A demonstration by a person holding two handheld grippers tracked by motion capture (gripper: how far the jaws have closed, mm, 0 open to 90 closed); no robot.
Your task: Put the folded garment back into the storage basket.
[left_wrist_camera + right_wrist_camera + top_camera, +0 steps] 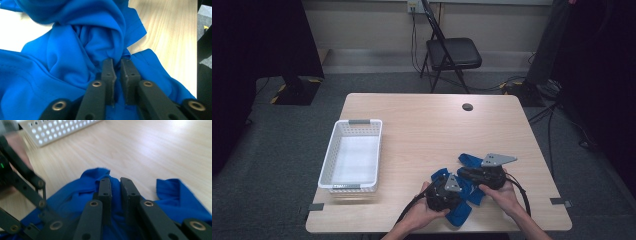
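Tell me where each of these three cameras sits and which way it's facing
High view: fixed above the person's side, looking forward and down on the table, white basket and blue garment; both hands show, holding the left gripper and right gripper.
Left gripper view: rides the left gripper, looking along its jaws into bunched blue garment.
Right gripper view: rides the right gripper, facing across the garment toward the basket; the left gripper's linkage shows at its left.
Shared: all three show the garment and the table.

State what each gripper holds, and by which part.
Both grip the blue cloth: the left gripper pinches a bunched fold near its middle, the right gripper a raised fold by an edge.
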